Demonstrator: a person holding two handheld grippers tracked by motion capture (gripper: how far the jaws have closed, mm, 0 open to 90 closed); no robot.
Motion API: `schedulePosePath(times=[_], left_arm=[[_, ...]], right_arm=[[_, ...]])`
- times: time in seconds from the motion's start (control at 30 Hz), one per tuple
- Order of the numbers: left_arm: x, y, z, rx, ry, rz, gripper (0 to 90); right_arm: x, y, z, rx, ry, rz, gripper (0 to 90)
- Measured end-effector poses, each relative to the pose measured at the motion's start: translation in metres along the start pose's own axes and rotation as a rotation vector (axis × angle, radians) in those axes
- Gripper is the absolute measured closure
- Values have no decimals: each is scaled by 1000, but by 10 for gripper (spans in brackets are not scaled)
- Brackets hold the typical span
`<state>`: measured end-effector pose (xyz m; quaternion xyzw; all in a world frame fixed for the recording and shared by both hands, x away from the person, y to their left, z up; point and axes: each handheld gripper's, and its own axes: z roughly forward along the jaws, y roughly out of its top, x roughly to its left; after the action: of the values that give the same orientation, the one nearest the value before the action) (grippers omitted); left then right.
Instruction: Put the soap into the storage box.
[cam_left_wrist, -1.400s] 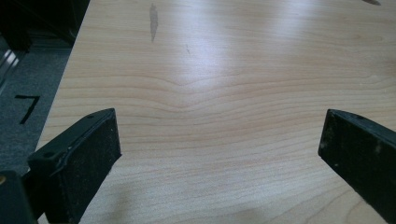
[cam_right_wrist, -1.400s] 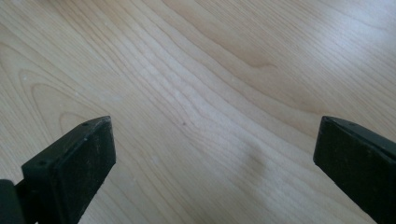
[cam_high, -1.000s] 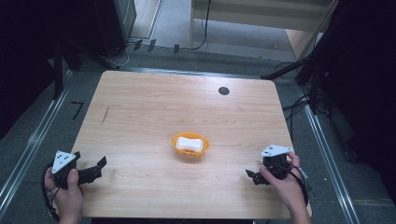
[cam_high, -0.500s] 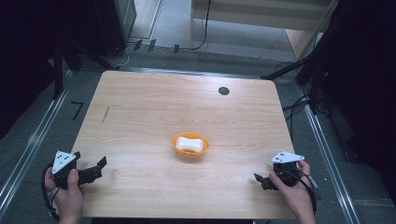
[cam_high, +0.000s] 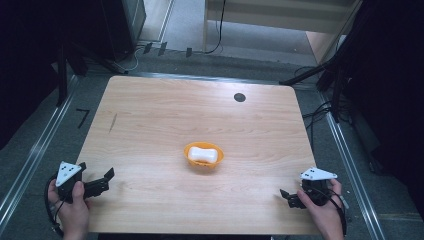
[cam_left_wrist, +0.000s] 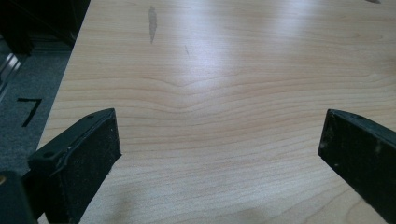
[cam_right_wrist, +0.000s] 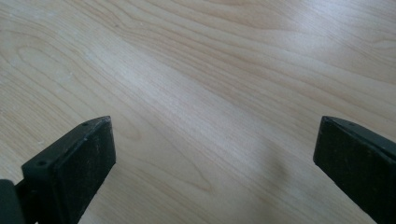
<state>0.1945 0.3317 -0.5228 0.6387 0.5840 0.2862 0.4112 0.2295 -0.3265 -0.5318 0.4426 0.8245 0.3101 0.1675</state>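
Orange bowl (cam_high: 203, 156) mid-table, between left gripper (cam_high: 100, 182) and right gripper (cam_high: 290, 198), both spread

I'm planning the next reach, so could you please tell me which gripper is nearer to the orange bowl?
Right, slightly. The right gripper sits toward the near right corner, right of the orange bowl. The left gripper sits by the near left edge, a bit farther off.

overhead plus two close tabletop (cam_high: 150, 125) views
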Motion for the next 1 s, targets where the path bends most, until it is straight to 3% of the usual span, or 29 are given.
schedulePosePath(times=[0.6,1.0], left_arm=[[0,0,0,-3,2,3,0],[0,0,0,0,-1,6,0]], right_arm=[[-9,-29,-11,-49,-12,56,0],[-10,-48,-17,-144,0,95,0]])
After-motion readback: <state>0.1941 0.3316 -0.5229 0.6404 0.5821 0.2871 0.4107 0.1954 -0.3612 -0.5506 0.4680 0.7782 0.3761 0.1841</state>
